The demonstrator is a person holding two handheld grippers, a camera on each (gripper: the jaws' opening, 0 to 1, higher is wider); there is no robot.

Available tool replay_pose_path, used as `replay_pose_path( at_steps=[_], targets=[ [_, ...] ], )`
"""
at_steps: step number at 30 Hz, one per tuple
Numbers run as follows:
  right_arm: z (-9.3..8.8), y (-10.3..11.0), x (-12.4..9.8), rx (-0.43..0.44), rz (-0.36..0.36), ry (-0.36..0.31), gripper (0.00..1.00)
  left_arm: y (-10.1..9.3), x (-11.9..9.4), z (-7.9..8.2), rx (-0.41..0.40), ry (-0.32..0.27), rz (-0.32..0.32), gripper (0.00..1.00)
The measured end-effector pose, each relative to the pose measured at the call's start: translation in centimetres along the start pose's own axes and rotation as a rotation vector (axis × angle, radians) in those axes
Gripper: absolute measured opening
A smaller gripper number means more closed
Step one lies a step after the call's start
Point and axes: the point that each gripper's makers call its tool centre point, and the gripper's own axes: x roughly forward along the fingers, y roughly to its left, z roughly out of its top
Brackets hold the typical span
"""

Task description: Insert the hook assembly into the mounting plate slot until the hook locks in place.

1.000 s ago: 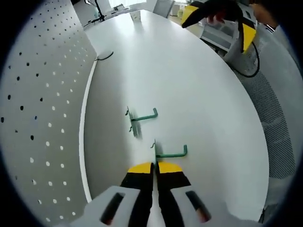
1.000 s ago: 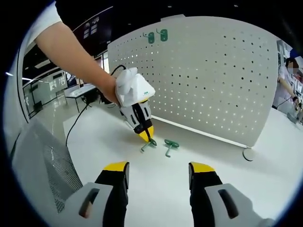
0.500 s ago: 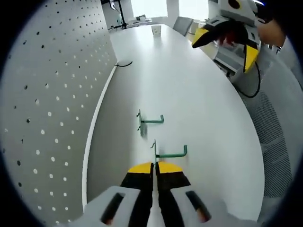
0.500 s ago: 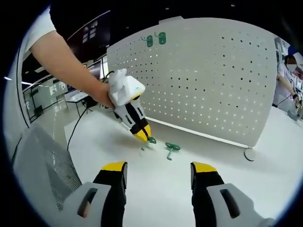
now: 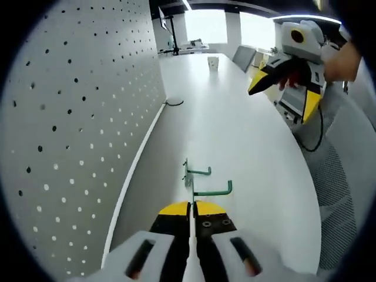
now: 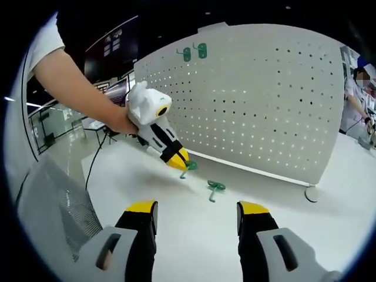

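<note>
Lifted off table [image 6: 194, 235] since 1 s ago: L gripper [image 6: 182, 161], jaws clamped on green hook [image 6: 188, 168]. 2nd hook [image 6: 215, 188] lies at its 4 o'clock. R gripper [image 6: 197, 214] jaws apart, holding nothing. Pegboard [image 6: 252, 100] behind.

Green hook [image 5: 211, 191] airborne, pegboard [image 6: 252, 100] upright

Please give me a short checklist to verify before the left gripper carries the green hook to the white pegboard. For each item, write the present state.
1. Left gripper shut on the green hook: ok; in the right gripper view the hook hangs clear of the table.
2. Second hook out of the way: ok, lying on the table.
3. Right gripper free: ok, fingers open, holding nothing.
4. Pegboard standing and in view: ok; two hooks already hang near its top.
5. Free holes on the board: ok.
6. Hook's prongs turned toward the board: cannot tell.
</note>
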Motion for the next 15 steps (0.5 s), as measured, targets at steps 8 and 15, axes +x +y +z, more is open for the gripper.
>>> replay_pose_path(
  at_steps=[8, 15],
  targets=[
    [0.7, -0.2, -0.4, 0.019, -0.003, -0.030, 0.53, -0.3, -1.3, 0.9, -0.036, -0.064, 0.037, 0.01],
    [0.9, -0.1, -0.4, 0.009, -0.004, -0.034, 0.53, -0.1, -2.8, 2.4, -0.068, -0.142, 0.078, 0.01]
  ],
)
